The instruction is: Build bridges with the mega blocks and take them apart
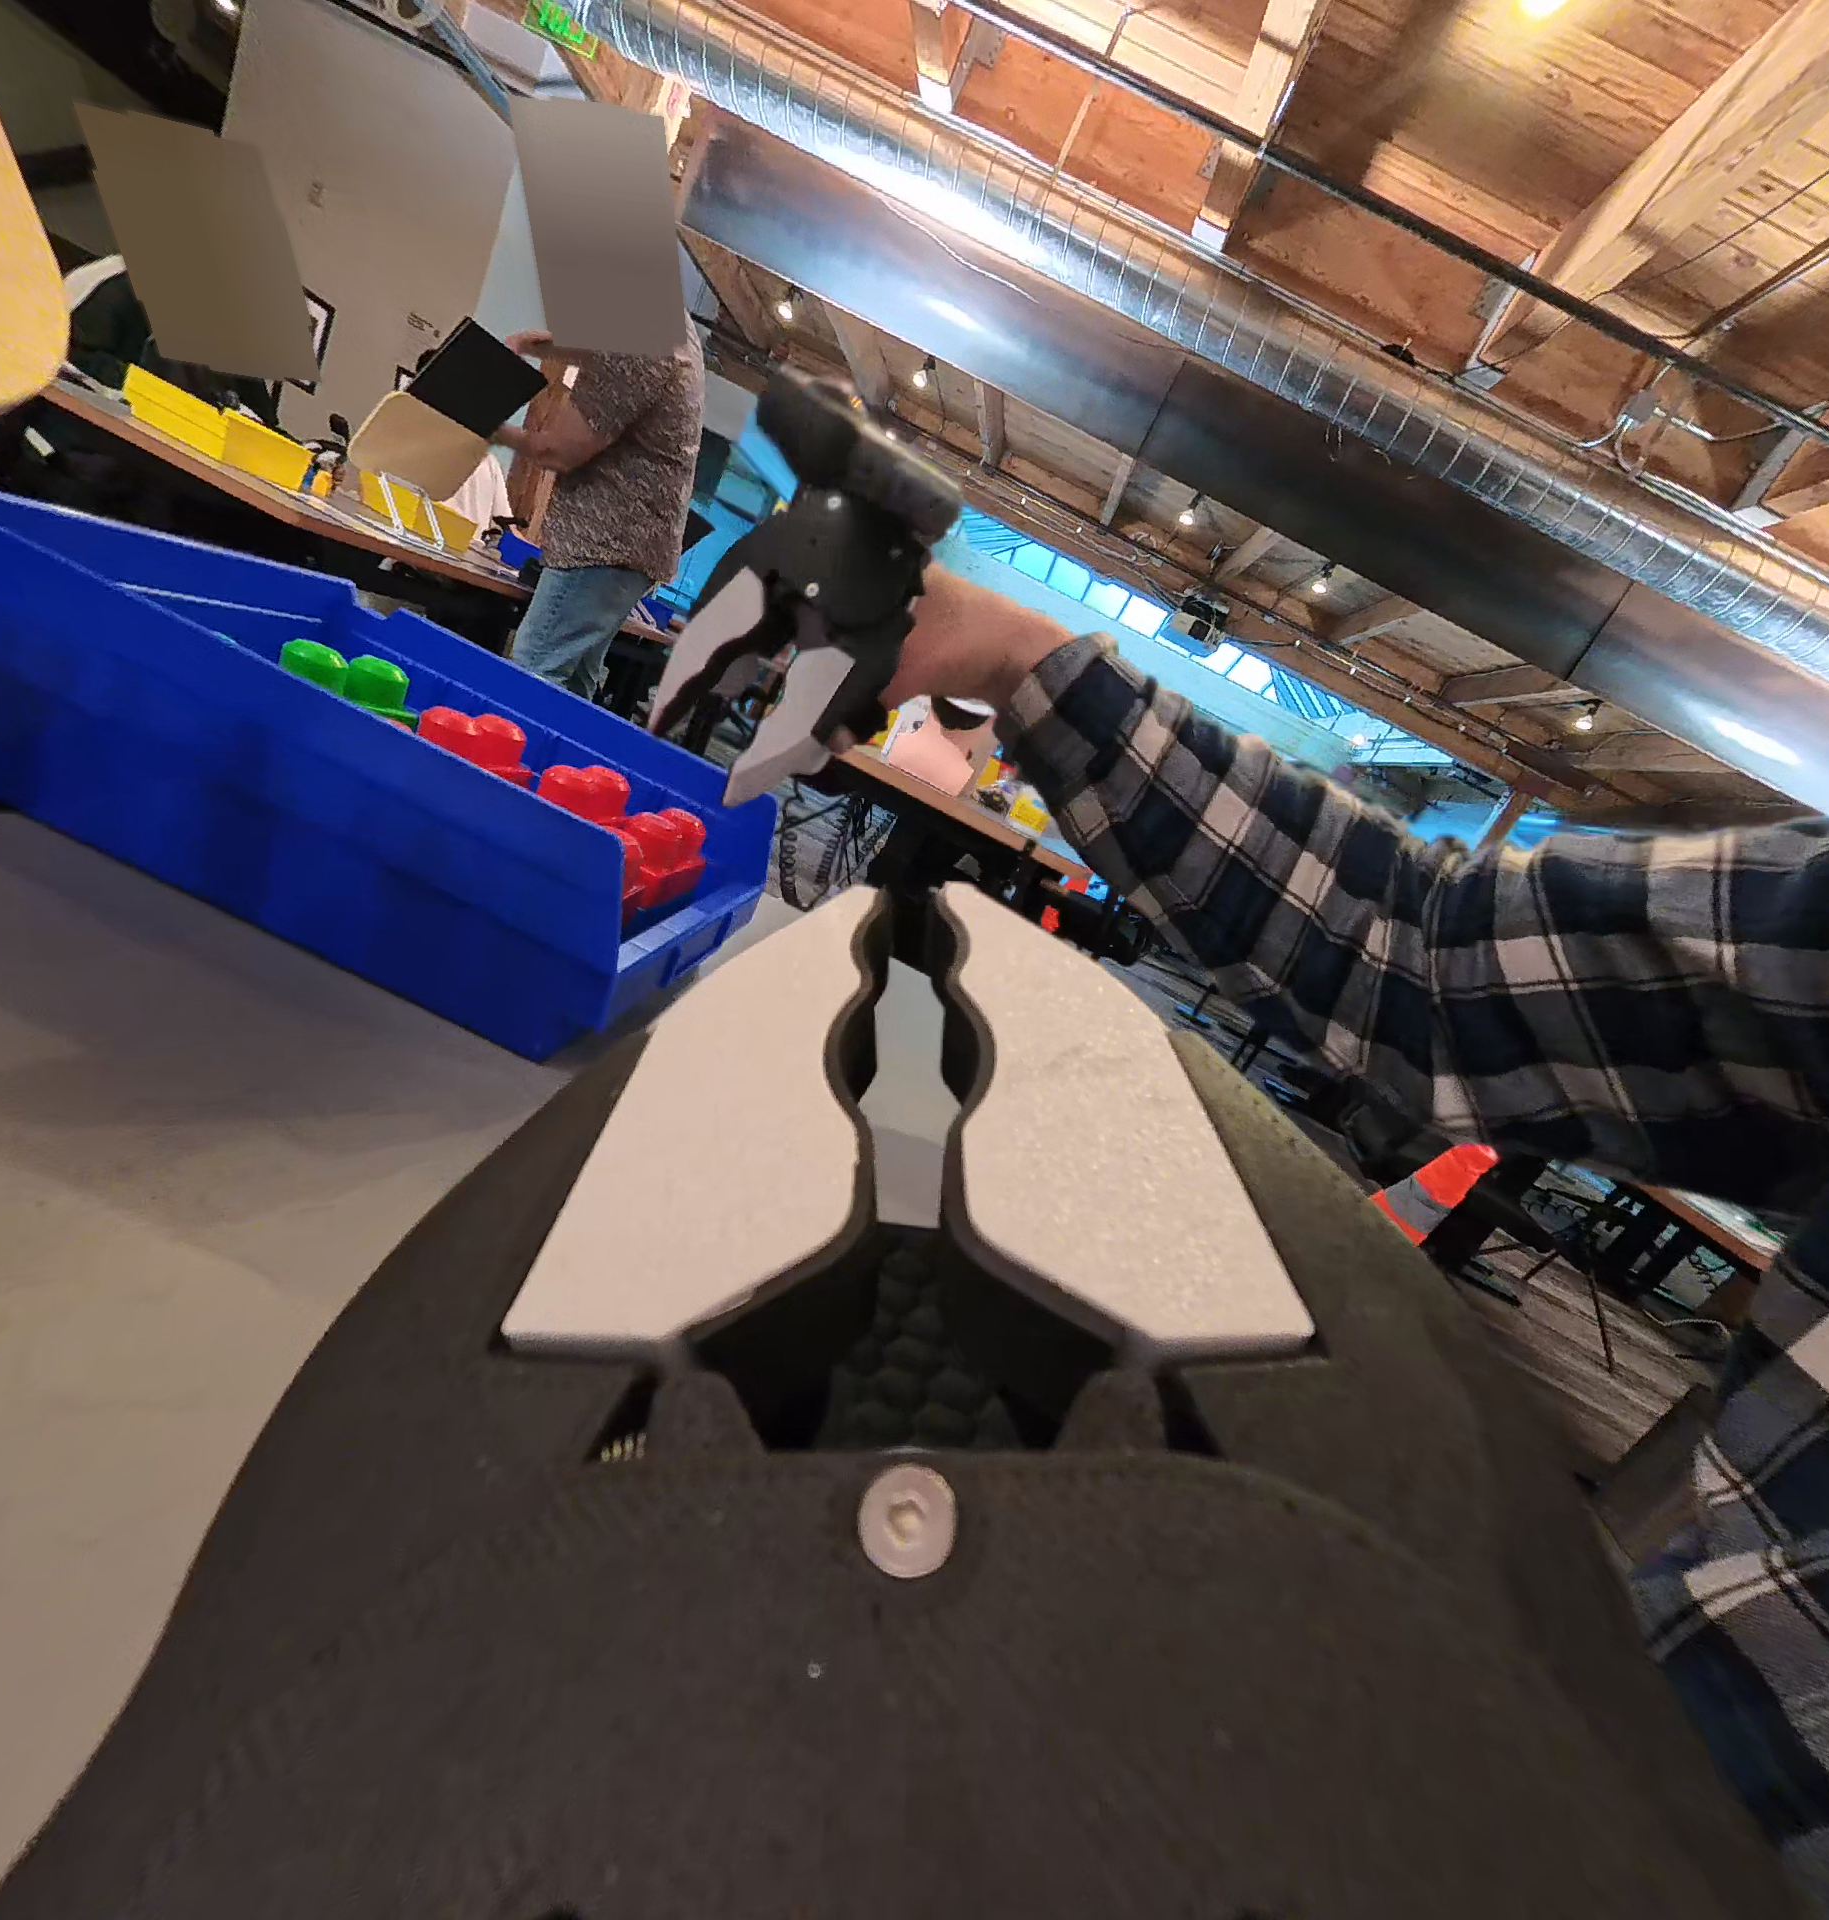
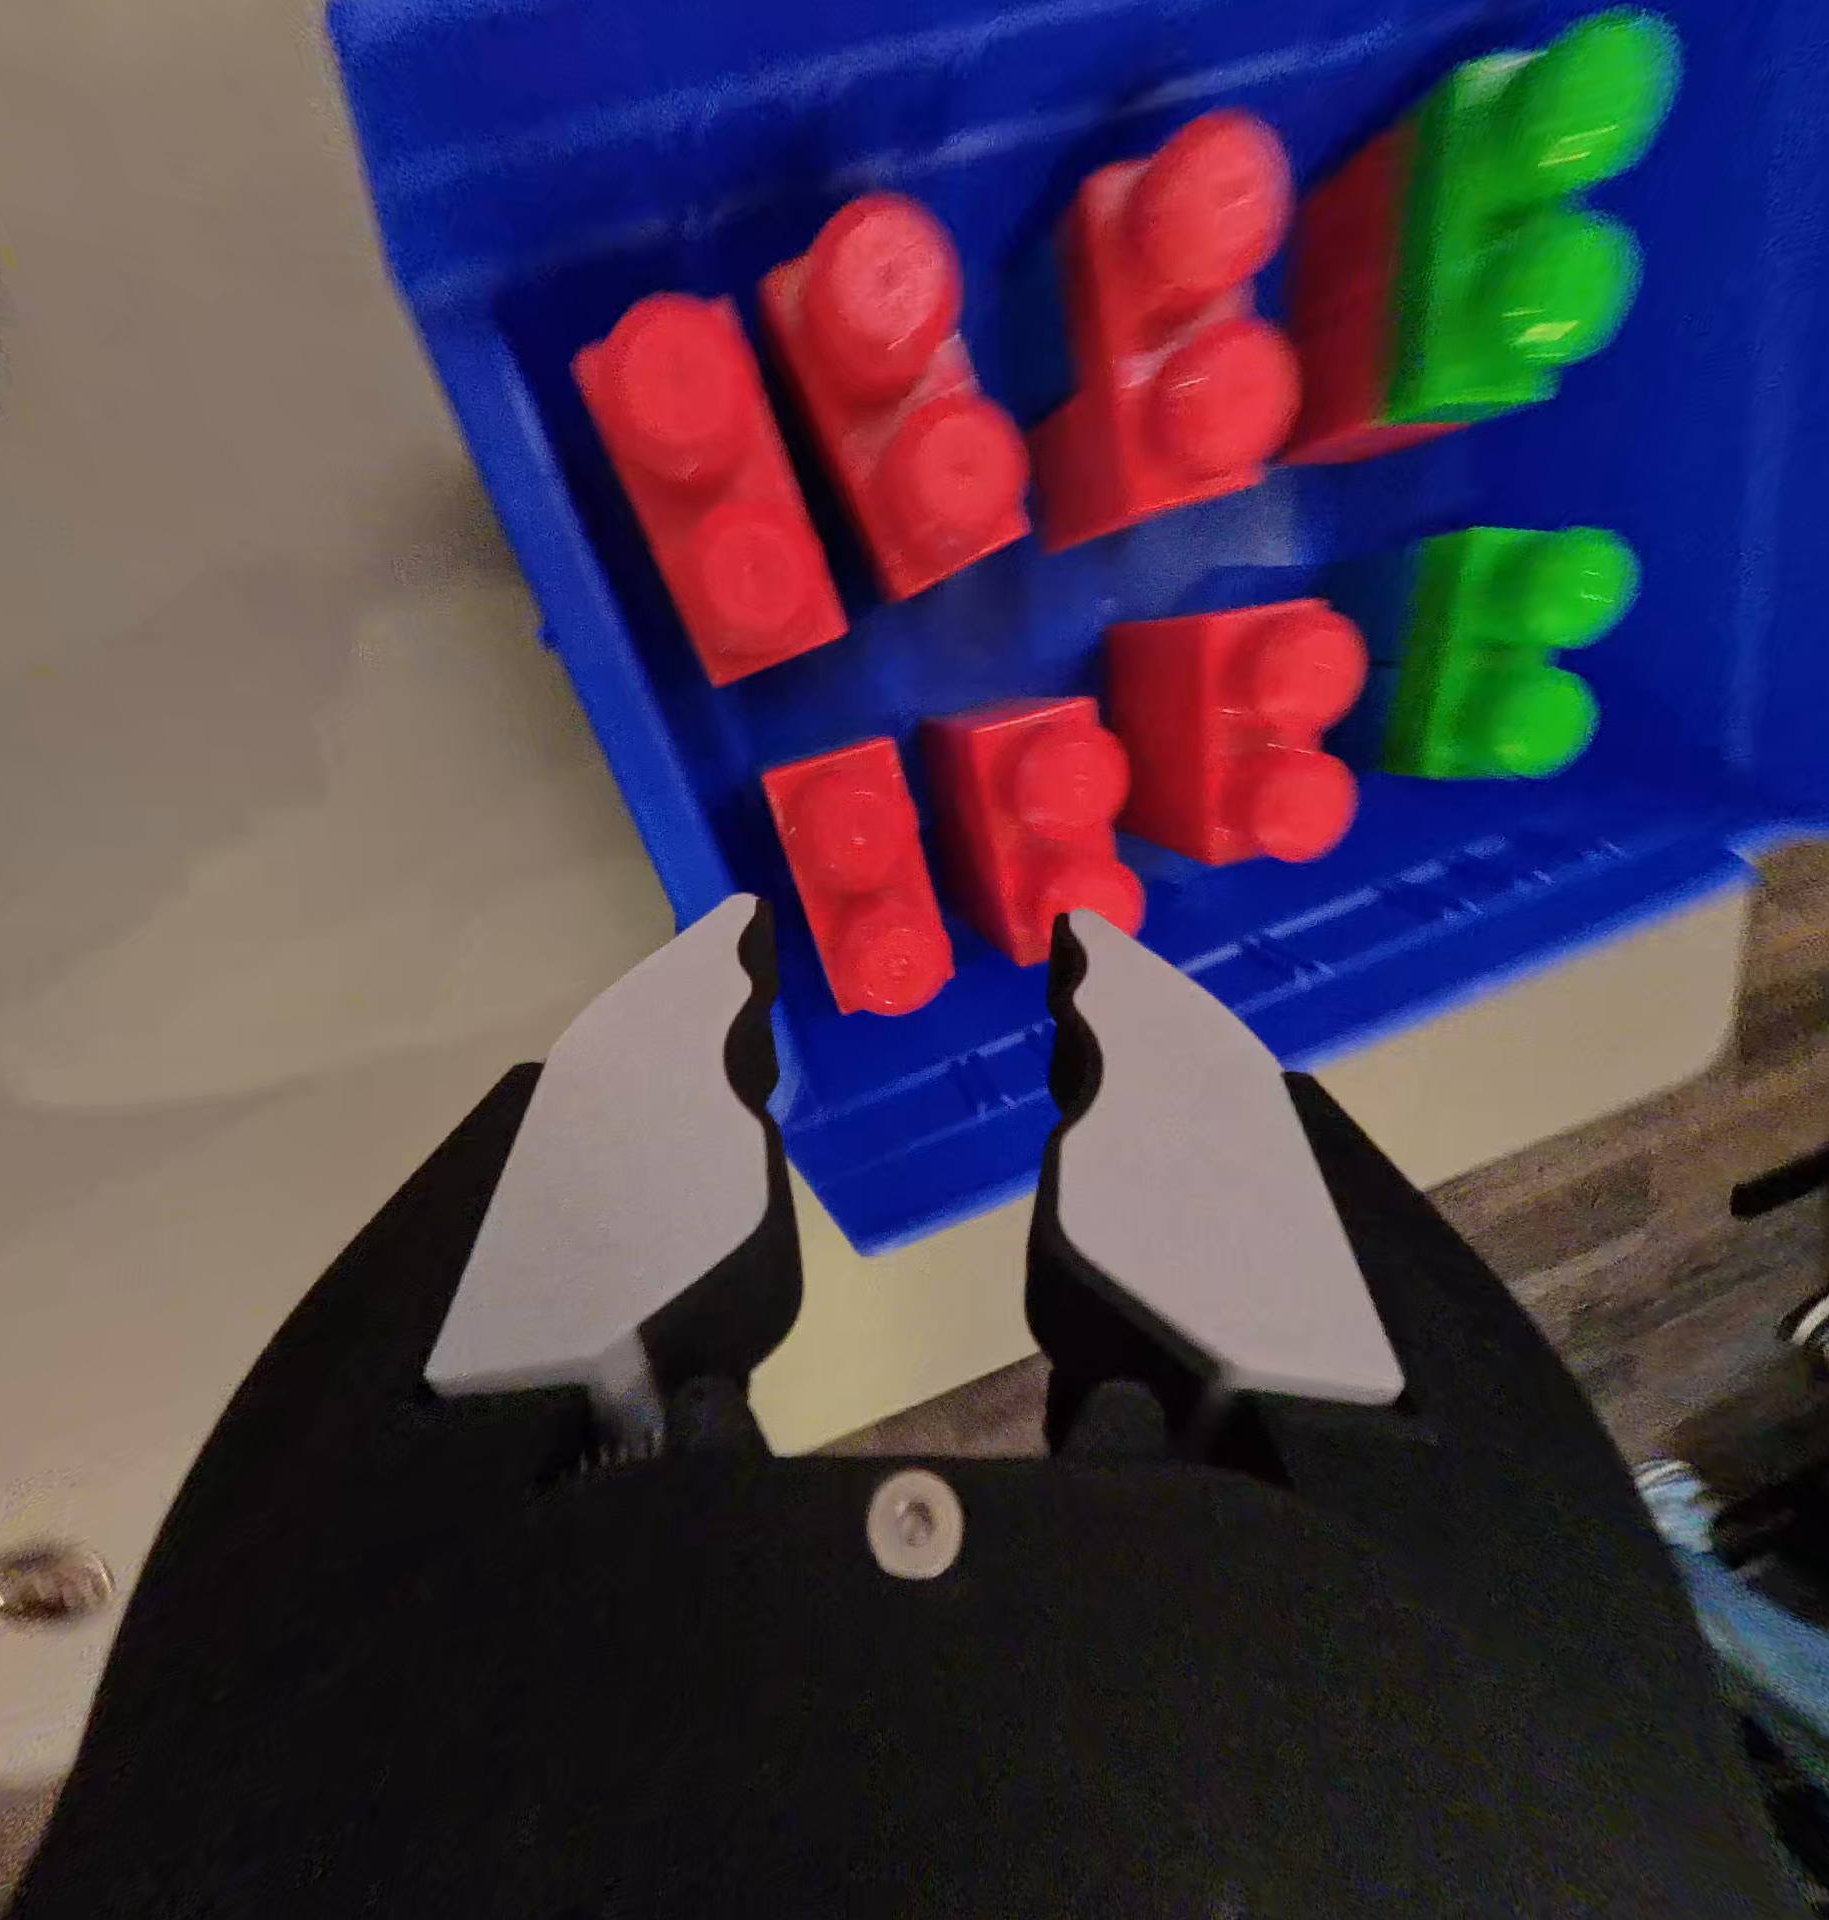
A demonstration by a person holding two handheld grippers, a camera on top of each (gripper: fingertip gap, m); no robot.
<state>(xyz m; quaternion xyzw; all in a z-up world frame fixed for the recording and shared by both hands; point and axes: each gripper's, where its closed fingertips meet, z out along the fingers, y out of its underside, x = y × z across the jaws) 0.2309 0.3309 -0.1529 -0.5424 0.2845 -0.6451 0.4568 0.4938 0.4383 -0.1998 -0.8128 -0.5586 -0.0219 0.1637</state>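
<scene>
A blue bin [image 1: 266, 831] stands on the grey table and holds several red blocks [image 1: 474, 732] and green blocks [image 1: 349, 670]. In the right wrist view the bin [image 2: 993, 1143] is seen from above, with red blocks in two rows and two green blocks [image 2: 1512, 239] at the far end. My right gripper [image 2: 908, 920] is open and empty, hovering over the nearest red block [image 2: 863, 873]. It also shows in the left wrist view [image 1: 707, 753], open above the bin's right end. My left gripper [image 1: 908, 914] is empty, its fingers a narrow slit apart, beside the bin.
The grey table [image 1: 162, 1143] ends just right of the bin, with its edge [image 2: 889, 1351] and the floor [image 2: 1512, 1195] beyond. A plaid sleeve [image 1: 1409, 935] crosses the right side. A person [image 1: 609, 499] stands at a far table with yellow bins [image 1: 214, 426]. An orange cone [image 1: 1440, 1184] stands on the floor. One gripper's finger ends stand about 30 centimetres off the other's.
</scene>
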